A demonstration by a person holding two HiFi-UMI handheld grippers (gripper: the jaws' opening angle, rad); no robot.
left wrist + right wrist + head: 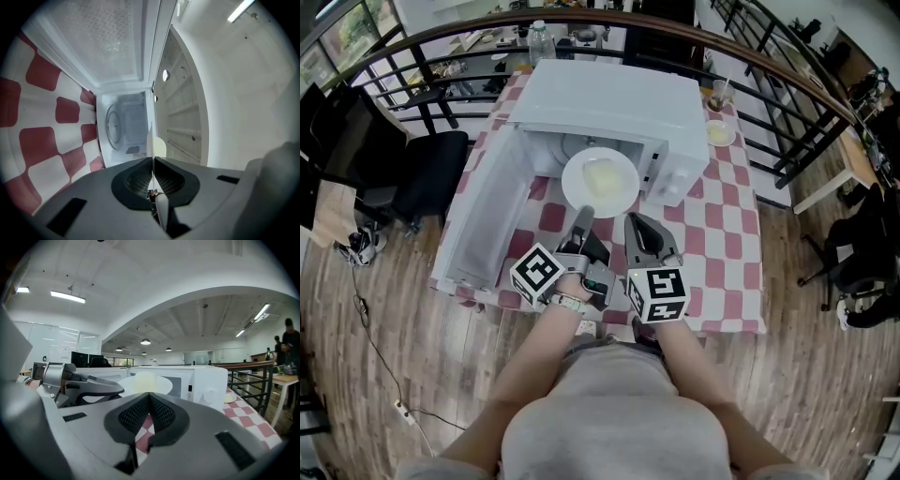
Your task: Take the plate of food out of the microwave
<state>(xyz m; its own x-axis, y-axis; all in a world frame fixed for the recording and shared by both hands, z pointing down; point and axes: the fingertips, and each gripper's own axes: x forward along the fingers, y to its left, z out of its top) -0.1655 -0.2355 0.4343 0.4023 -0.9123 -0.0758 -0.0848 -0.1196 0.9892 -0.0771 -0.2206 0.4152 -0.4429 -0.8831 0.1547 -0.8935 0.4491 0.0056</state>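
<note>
A white plate (600,183) with pale yellow food hangs just outside the open white microwave (609,103), over the red-and-white checked table (727,234). My left gripper (585,214) is shut on the plate's near rim. In the left gripper view the plate (152,140) shows edge-on, pinched between the left gripper (153,161) jaws, with the empty cavity and its turntable (112,126) behind. My right gripper (635,220) sits beside it to the right, shut and empty. The right gripper view has the right gripper (149,395) below the plate (145,383) and the left gripper (119,390) at left.
The microwave door (483,211) swings wide to the left, along the table's left edge. A cup with a straw (718,94) and a small dish (719,133) stand at the back right. A black chair (431,173) is at left, a railing (769,103) behind.
</note>
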